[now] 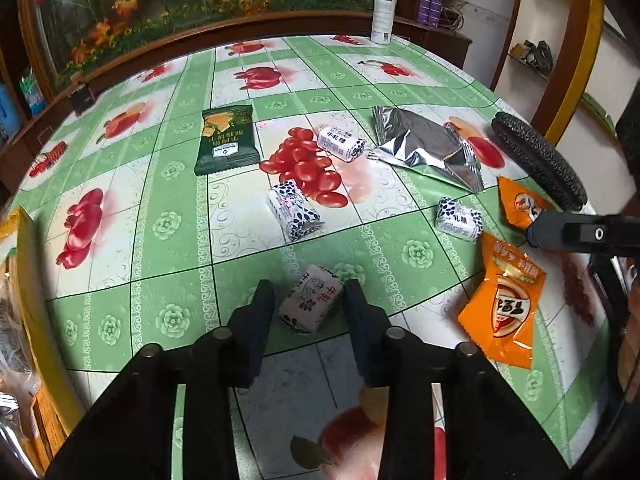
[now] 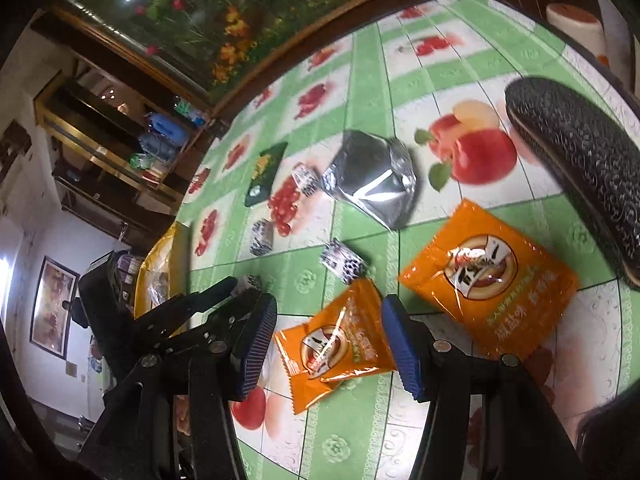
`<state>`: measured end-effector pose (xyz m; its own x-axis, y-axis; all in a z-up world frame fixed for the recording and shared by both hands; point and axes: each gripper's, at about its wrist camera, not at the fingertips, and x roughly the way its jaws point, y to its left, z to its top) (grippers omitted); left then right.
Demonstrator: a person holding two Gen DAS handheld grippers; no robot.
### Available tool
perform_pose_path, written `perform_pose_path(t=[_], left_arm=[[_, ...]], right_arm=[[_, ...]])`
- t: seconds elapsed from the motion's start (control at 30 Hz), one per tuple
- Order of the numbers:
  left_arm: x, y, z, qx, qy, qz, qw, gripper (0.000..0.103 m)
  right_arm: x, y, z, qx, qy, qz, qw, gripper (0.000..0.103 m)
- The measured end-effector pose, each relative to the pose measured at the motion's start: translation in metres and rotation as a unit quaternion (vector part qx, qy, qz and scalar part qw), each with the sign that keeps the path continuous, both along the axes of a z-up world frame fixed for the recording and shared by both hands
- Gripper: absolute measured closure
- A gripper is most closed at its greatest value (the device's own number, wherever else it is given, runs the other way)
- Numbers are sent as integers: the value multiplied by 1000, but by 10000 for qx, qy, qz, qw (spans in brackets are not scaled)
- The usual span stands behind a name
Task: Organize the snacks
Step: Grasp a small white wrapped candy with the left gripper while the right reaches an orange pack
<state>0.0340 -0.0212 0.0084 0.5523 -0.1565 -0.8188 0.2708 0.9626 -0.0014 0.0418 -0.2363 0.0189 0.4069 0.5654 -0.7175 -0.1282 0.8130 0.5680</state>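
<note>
A: Left gripper (image 1: pixel 308 304) is down over a small white milk candy with dark printed spots (image 1: pixel 311 303) at the near edge of the table (image 1: pixel 176 216). The jaws stand narrow, one on each side of the candy. Whether the pads actually press it I can't tell; a sliver of gap seems to show on the left side.

B: And the right?

A: Right gripper (image 2: pixel 329 340) is about half open, straddling a small orange crinkly snack packet (image 2: pixel 336 350). The right pad looks to touch the packet's edge; the left stands clear. Not held yet, I'd say.

B: So which step?

A: Both hands picking at once, by my reading. Next each needs to close firmly and lift, then carry to the yellow-rimmed container (image 2: pixel 160 264) at the table's left, if that's the collecting spot.

B: What else is out there?

A: A larger orange packet (image 2: pixel 490 286) just right of the small one, a crumpled silver foil pouch (image 1: pixel 426 146), a dark green flat biscuit packet (image 1: pixel 227 140), three more spotted candies, a black textured glasses case (image 1: pixel 538 160) far right.

B: Anything unclear?

A: The container is cut off at the frame edge; its contents are a blur.
</note>
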Motion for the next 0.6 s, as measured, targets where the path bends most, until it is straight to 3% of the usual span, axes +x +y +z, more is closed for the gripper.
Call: perform_pose_path(t=[0.1,0.27,0.4,0.47,0.6], left_arm=[[-4,3,1,-24,17,122,9999,85],[-15,13,1,-107,-3,279,9996,85],[-23,17,1,-162,-2,367,9992,85],[-25,19,1,-185,4,416,9990,85],[-29,23,1,-159,14,483,9987,85]], right_arm=[[-2,3,-1,-188,7,13,9998,44],[-7,21,-8,-375,75,269,9989,43],[-12,39,-7,78,15,876,9961,43],[-18,40,3,182,-260,961,9949,44],[-24,39,14,-348,-693,723,9944,40]])
